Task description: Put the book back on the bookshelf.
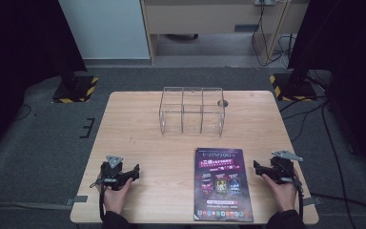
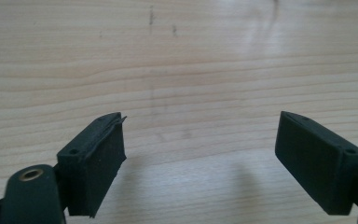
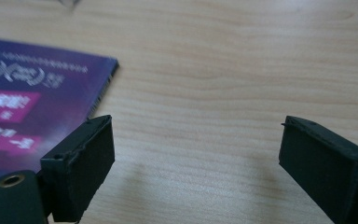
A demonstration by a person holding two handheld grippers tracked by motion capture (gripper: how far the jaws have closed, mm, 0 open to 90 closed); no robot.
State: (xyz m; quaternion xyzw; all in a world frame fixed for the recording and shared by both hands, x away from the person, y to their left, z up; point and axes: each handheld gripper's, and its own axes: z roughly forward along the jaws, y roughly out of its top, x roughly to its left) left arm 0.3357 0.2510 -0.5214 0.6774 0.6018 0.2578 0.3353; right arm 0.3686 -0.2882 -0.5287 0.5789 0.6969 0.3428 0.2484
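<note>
Pale wood-grain worktop (image 1: pixel 138 124) on grey carpet floor (image 1: pixel 38 129), dark curtains at both sides, white cabinet (image 1: pixel 105 28) behind. Clear three-bay acrylic organizer (image 1: pixel 192 110) upright near far edge. Purple magazine (image 1: pixel 220 183) flat near front edge, right of centre. Left tool (image 1: pixel 129 172) at front left, jaws wide apart over bare wood, gripping nothing. Right tool (image 1: pixel 261 168) just beside magazine's right edge, jaws likewise apart, gripping nothing. Yellow-black striped stand bases (image 1: pixel 76 88) left and right on floor; cables trailing at right.
</note>
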